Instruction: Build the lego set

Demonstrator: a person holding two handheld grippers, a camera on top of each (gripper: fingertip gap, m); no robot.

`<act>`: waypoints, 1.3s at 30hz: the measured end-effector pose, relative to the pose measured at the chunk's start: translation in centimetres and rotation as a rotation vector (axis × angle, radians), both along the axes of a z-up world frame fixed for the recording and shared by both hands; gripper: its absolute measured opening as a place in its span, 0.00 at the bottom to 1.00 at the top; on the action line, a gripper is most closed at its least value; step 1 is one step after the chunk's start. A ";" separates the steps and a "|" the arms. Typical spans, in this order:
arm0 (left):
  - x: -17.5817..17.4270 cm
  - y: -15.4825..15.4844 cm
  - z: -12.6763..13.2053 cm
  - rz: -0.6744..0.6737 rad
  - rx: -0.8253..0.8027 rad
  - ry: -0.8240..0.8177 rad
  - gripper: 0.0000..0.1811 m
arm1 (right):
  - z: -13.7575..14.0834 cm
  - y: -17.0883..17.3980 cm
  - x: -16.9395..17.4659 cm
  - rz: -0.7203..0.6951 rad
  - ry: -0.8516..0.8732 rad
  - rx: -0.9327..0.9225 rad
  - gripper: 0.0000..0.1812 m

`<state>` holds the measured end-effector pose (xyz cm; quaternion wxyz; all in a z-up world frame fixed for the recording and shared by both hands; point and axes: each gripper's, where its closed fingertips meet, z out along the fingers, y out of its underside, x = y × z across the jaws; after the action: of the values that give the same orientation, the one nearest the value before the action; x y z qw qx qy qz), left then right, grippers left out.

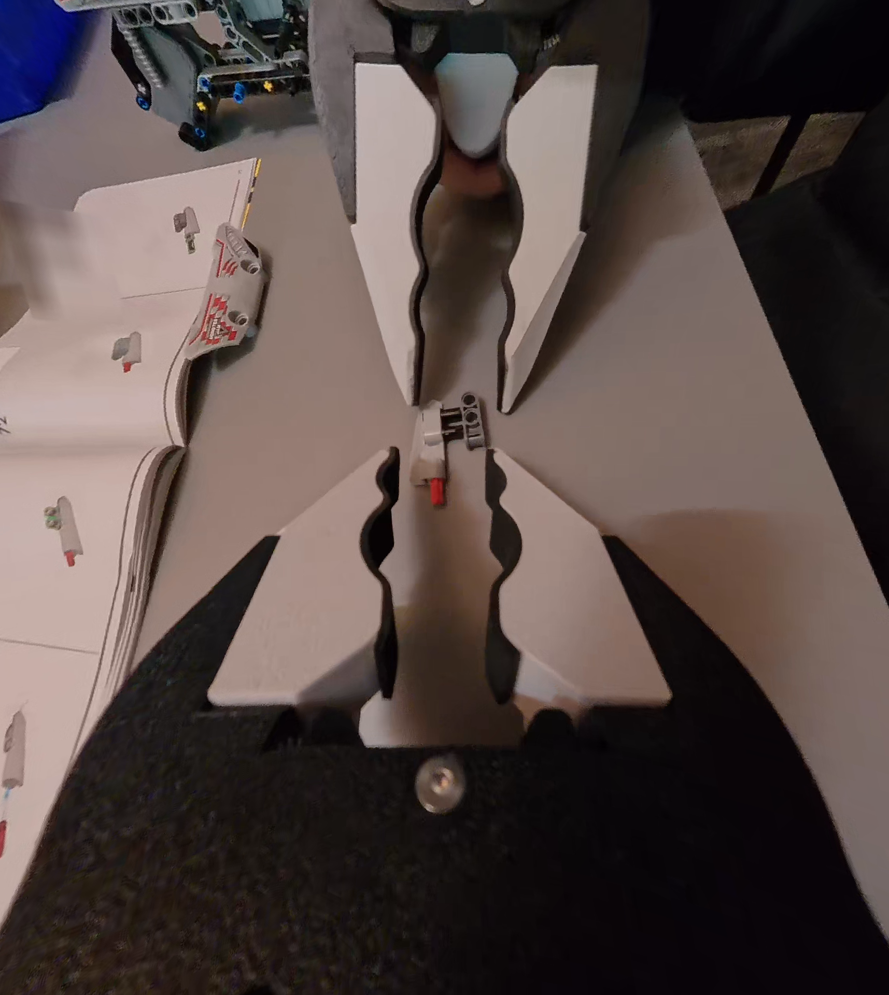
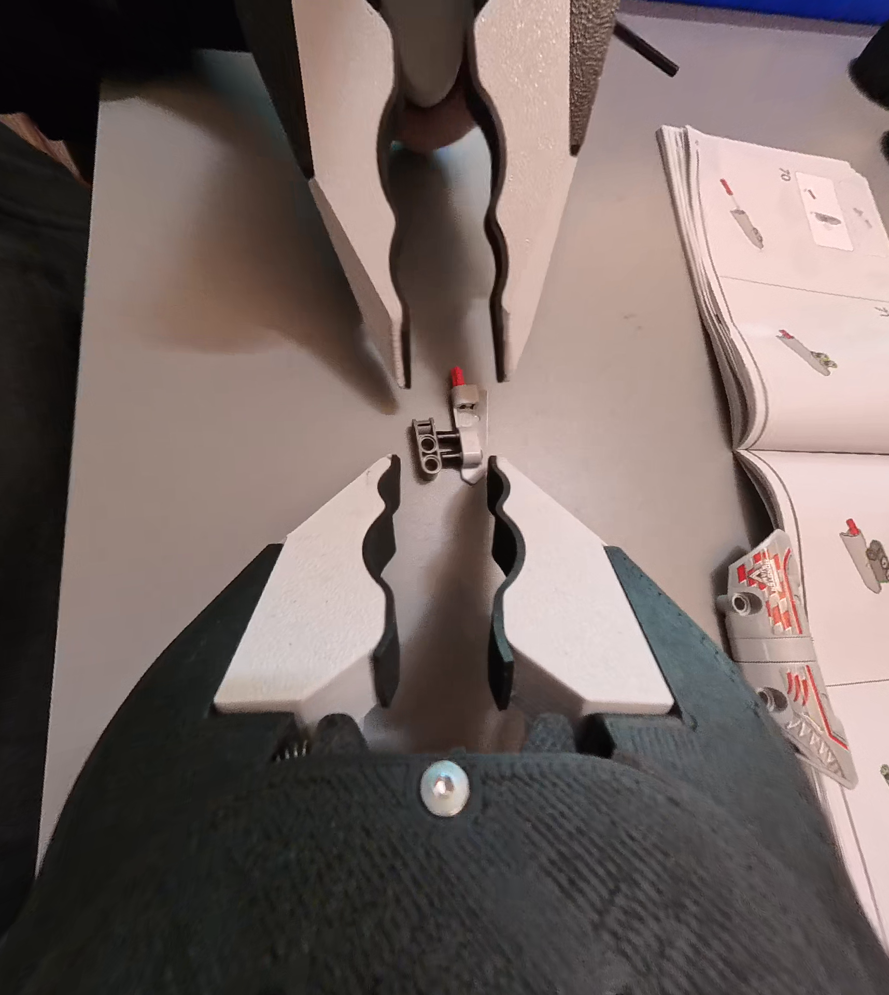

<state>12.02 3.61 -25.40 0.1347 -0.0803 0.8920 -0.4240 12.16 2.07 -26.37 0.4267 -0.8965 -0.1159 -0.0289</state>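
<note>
My worry is the small lego piece [image 1: 445, 447] skidding or twisting on the smooth counter [image 1: 620, 457] if either tool nudges it off-centre, since it lies loose and looks light; a squeeze across the thin black pins could also push the two halves askew instead of seating them. It lies on the counter between my two tools, which face each other tip to tip, and neither is touching it. My left tool [image 1: 439, 457] is released, its jaws spread with the piece just ahead of the tips; my right tool [image 2: 442, 463] is released too, likewise empty. The piece is a pale grey curved part with a red peg at one end, joined by black pins to a darker grey holed connector [image 2: 427, 444]. An open instruction booklet [image 2: 835, 323] and a printed grey panel [image 2: 787, 673] lie nearby, well clear.
</note>
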 end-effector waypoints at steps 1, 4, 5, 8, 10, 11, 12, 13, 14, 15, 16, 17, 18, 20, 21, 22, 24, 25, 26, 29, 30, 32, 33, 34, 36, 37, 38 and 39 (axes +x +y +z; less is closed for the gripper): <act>0.0 0.0 0.0 -0.002 0.010 -0.008 0.15 | 0.0 -0.1 -0.1 0.002 -0.017 0.004 0.15; -0.7 -0.4 0.3 -0.031 0.016 -0.010 0.11 | -0.1 -0.2 -0.6 0.004 -0.038 0.003 0.10; -1.1 -0.6 0.3 -0.041 0.014 0.000 0.10 | -0.1 -0.3 -0.7 0.006 -0.038 0.002 0.09; -1.5 -1.2 -0.5 -0.015 0.040 0.047 0.11 | -0.1 -0.2 -0.6 -0.011 -0.054 0.001 0.05; -1.5 -1.2 -1.2 0.013 0.067 0.052 0.11 | -0.2 -0.2 -0.6 -0.012 -0.057 -0.001 0.04; -1.5 -1.2 -1.2 0.018 0.055 0.048 0.11 | -0.2 -0.2 -0.7 -0.004 -0.044 -0.004 0.04; -1.6 -1.2 -1.1 0.023 0.048 0.041 0.10 | -0.2 -0.2 -1.0 0.007 -0.011 -0.010 0.03; -1.4 -1.1 -0.9 0.034 0.046 0.025 0.10 | -0.2 -0.2 -1.1 0.005 0.030 -0.019 0.03; -1.3 -0.9 -0.8 0.040 0.044 0.005 0.09 | -0.2 -0.2 -1.1 -0.003 0.069 -0.026 0.03; -1.3 -0.8 -0.6 0.039 0.040 -0.015 0.09 | -0.2 -0.3 -1.2 -0.012 0.115 -0.034 0.03; -1.3 -0.7 -0.5 0.034 0.038 -0.031 0.09 | -0.2 -0.3 -1.5 -0.022 0.185 -0.045 0.03; -1.4 -0.7 -0.4 0.027 0.036 -0.039 0.09 | -0.1 -0.4 -1.8 -0.030 0.276 -0.058 0.03; -1.6 -0.8 -0.4 0.015 0.033 -0.042 0.09 | -0.1 -0.5 -2.2 -0.035 0.367 -0.070 0.03; -1.9 -1.2 0.0 -0.012 0.018 -0.063 0.09 | 0.1 -0.4 -1.9 -0.084 0.476 -0.063 0.03; -2.1 -1.4 0.1 -0.026 0.015 -0.073 0.08 | 0.2 -0.4 -1.9 -0.090 0.510 -0.061 0.03; -2.2 -1.6 0.1 -0.037 0.023 -0.072 0.08 | 0.3 -0.4 -2.0 -0.090 0.542 -0.059 0.03; -2.1 -1.6 -0.5 -0.029 0.067 -0.070 0.08 | 0.4 -0.3 -1.9 -0.110 0.599 -0.051 0.03; -2.1 -1.5 -0.9 -0.030 0.090 -0.065 0.08 | 0.5 -0.3 -2.0 -0.116 0.640 -0.050 0.03; -2.1 -1.5 -1.1 -0.029 0.102 -0.064 0.06 | 0.6 -0.3 -2.3 -0.116 0.692 -0.054 0.03; -2.0 -1.5 -1.3 -0.019 0.115 -0.072 0.04 | 0.8 -0.3 -2.3 -0.111 0.738 -0.049 0.03; -2.0 -1.5 -1.3 -0.006 0.115 -0.061 0.04 | 0.8 -0.3 -2.2 -0.112 0.711 -0.043 0.03; -1.9 -1.5 -1.3 0.026 0.106 -0.025 0.04 | 0.6 -0.3 -2.1 -0.103 0.624 -0.044 0.05; -1.8 -1.5 -1.3 0.044 0.100 0.001 0.04 | 0.6 -0.3 -2.0 -0.088 0.554 -0.043 0.08; -1.8 -1.5 -1.4 0.060 0.093 0.033 0.04 | 0.4 -0.2 -1.8 -0.082 0.460 -0.041 0.14; -2.0 -1.6 -1.4 0.084 0.078 0.115 0.04 | 0.0 -0.4 -0.9 -0.064 0.229 -0.047 0.16; -1.9 -1.5 -1.5 0.097 0.075 0.149 0.04 | -0.1 -0.4 -0.5 -0.047 0.123 -0.050 0.16; -1.9 -1.5 -1.5 0.111 0.073 0.179 0.04 | -0.1 -0.3 -0.4 -0.021 0.043 -0.046 0.16; -1.8 -1.5 -1.5 0.122 0.073 0.207 0.04 | 0.1 -0.1 -0.6 0.011 0.002 -0.025 0.13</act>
<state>10.20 2.16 -26.90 0.0702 -0.1728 0.9093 -0.3719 11.52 1.94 -26.30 0.4155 -0.9012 -0.1211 -0.0242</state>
